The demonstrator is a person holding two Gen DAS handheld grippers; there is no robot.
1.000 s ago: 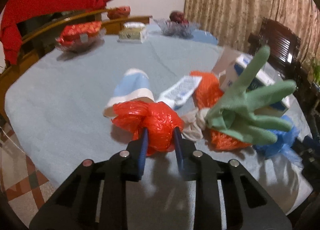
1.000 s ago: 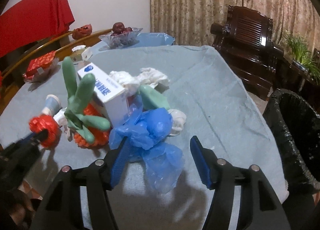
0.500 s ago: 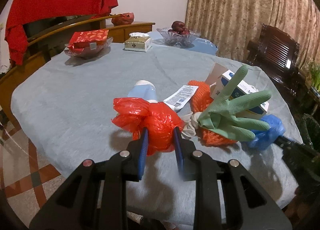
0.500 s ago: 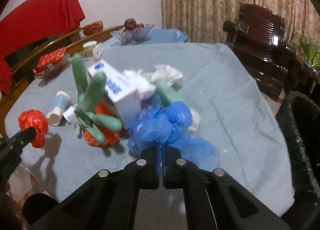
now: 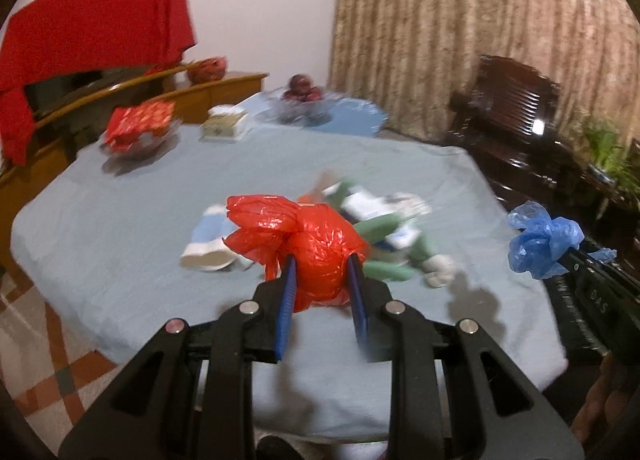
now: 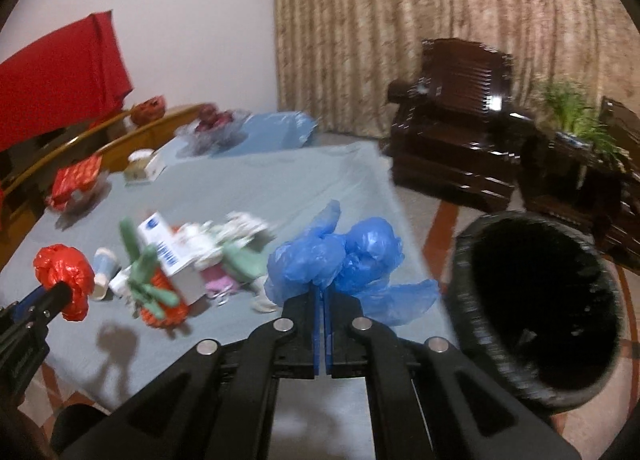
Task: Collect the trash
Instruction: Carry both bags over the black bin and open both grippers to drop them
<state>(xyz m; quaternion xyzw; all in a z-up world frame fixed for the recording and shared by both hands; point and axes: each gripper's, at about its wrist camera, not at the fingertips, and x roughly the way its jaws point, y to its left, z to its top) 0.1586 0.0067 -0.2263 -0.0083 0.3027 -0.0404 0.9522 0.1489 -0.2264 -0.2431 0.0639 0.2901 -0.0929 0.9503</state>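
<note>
The black-lined round trash bin [image 6: 536,300] stands on the floor off the table's right edge — lower right of both loads, and nearer the right gripper [image 6: 322,300] than the left. That gripper's jaws are pinched almost together on the crumpled blue plastic bag [image 6: 344,256], held clear of the grey-clothed table [image 6: 280,188]. The left gripper [image 5: 322,280], jaws partly open, clamps the knotted red plastic bag [image 5: 316,240] — also lifted. The remaining litter pile lies mid-table, left of the blue bag.
</note>
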